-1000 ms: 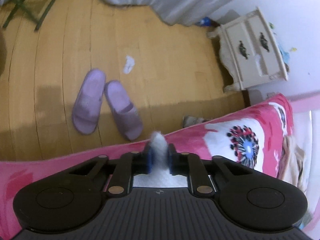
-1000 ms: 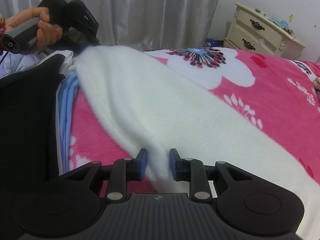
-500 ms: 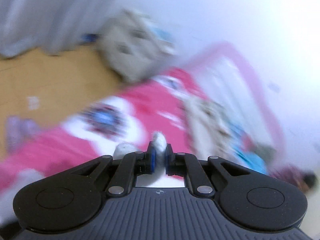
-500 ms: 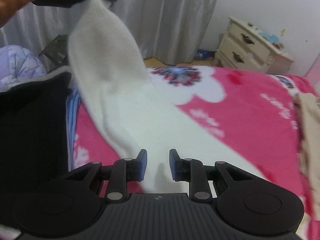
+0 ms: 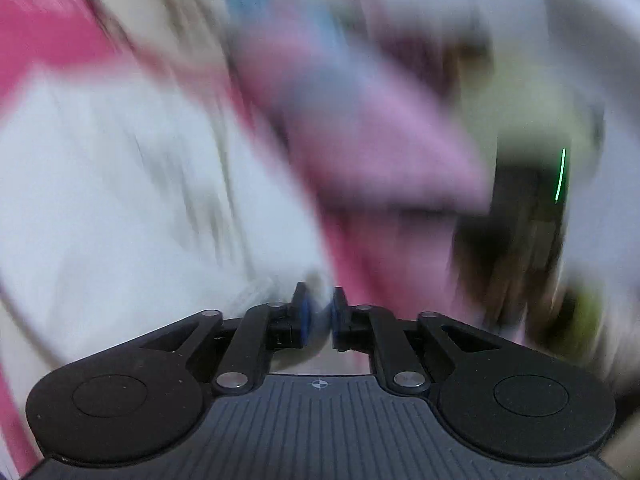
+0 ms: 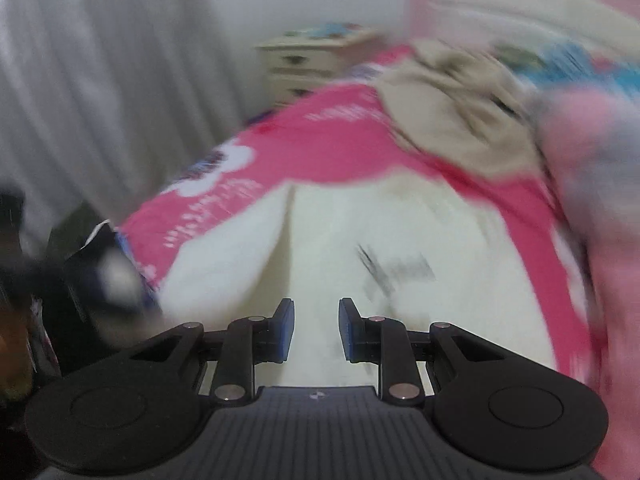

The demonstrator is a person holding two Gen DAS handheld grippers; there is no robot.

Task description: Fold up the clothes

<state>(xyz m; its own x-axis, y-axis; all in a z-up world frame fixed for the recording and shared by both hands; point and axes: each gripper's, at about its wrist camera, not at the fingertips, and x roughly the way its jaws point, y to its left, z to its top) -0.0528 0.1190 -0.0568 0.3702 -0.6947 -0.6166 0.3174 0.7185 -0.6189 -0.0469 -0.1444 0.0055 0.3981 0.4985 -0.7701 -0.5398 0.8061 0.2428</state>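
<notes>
Pink bed (image 6: 344, 148): white fleece garment (image 6: 360, 232) lies near, one lengthwise crease, folding seemingly midway. Beige clothes (image 6: 448, 112) heaped far right, unfolded. Left gripper (image 5: 319, 312) fingers pinch the fleece's edge; right gripper (image 6: 316, 330) fingers apart, empty.

A bed covered by a bright pink blanket (image 6: 332, 148) with white flower prints carries everything here. Directly on the blanket lies a white fleecy garment (image 6: 400, 240), spread flat with a lengthwise fold line running through it, and it fills the near middle of the blanket. Beyond the white garment, toward the far right of the blanket, sits a crumpled beige garment (image 6: 452, 108). Right of the beige garment is a pale pink and blue heap (image 6: 588, 136), probably more clothing, though motion blur hides its form. The left wrist view is too smeared to add detail.
</notes>
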